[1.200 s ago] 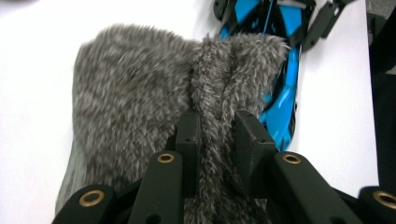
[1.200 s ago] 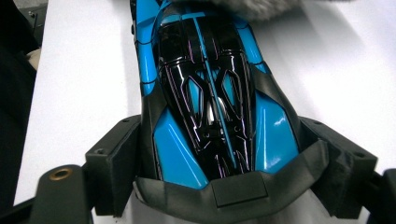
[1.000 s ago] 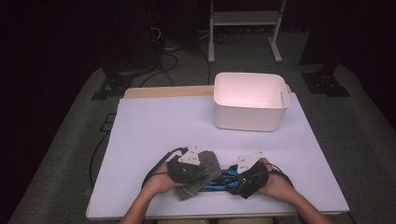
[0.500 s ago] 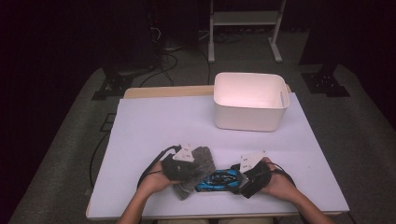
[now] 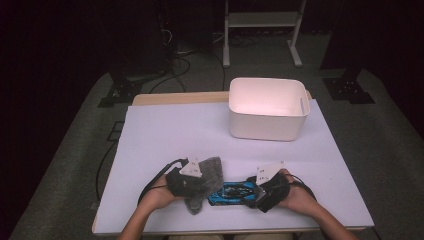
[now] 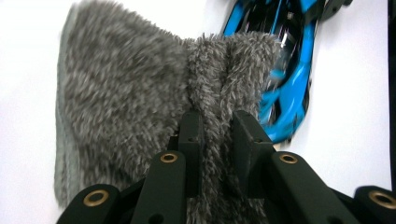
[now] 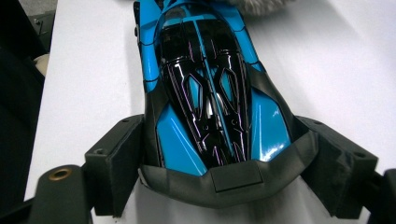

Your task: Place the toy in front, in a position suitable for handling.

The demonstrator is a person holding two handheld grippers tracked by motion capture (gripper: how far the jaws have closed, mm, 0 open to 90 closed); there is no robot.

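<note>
A: Grey fuzzy cloth [image 6: 140,107] bunched in the left gripper [image 5: 192,176], jaws pinched tight on a fold, front edge of the table [image 5: 170,130].
B: Beside it, the blue toy car [image 7: 205,84]; right gripper [image 5: 267,187] clamps its end.

A fluffy grey cloth [image 5: 207,182] lies bunched at the desk's near edge, touching a glossy blue-and-black toy car [image 5: 231,193].
</note>
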